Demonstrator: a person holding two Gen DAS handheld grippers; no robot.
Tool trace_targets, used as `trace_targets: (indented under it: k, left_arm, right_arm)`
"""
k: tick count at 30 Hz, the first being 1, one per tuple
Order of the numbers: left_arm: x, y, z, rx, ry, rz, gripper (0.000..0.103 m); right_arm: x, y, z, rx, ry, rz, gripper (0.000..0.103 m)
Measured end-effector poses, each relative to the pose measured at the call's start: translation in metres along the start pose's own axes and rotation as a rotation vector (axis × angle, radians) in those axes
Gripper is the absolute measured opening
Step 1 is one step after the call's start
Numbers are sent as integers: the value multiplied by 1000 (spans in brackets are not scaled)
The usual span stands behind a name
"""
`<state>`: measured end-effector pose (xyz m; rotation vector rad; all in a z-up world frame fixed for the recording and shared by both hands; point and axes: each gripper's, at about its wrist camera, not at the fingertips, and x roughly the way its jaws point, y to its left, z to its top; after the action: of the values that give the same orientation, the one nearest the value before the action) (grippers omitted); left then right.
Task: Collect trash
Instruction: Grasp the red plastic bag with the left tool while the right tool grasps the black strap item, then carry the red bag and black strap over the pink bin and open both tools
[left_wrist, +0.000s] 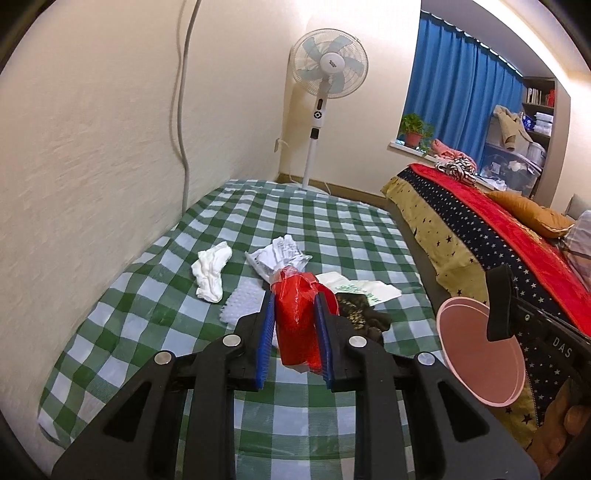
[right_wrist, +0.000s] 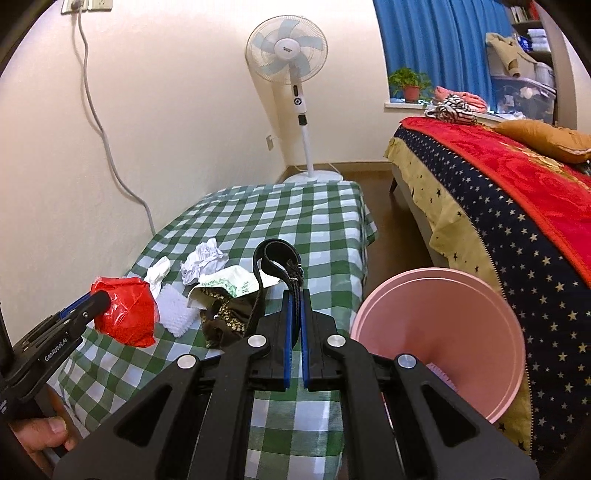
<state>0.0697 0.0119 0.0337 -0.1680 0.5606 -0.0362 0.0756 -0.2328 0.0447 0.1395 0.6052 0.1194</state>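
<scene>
My left gripper (left_wrist: 293, 295) is shut on a crumpled red plastic bag (left_wrist: 299, 321), held above the green checked table (left_wrist: 332, 229); the bag also shows in the right wrist view (right_wrist: 127, 314). My right gripper (right_wrist: 295, 295) is shut on a black strap (right_wrist: 275, 258). A pink bin (right_wrist: 443, 332) hangs tilted beside it, right of the table; it also shows in the left wrist view (left_wrist: 476, 350). On the table lie a white sock (left_wrist: 210, 271), crumpled paper (left_wrist: 279, 254), white bubble wrap (left_wrist: 242, 301), a green-printed wrapper (left_wrist: 360, 290) and a dark patterned item (left_wrist: 365, 314).
A bed (right_wrist: 517, 229) with a starry cover and red blanket stands right of the table across a narrow floor gap. A standing fan (right_wrist: 291, 66) is in the far corner. A wall with a grey cable (right_wrist: 99, 129) runs along the table's left side.
</scene>
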Motion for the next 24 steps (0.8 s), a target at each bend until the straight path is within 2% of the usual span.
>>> trace_targets:
  k: [24]
  left_arm:
    - [3, -33, 5, 23, -20, -59, 21]
  right_arm:
    - [-17, -18, 9, 6, -43, -67, 4]
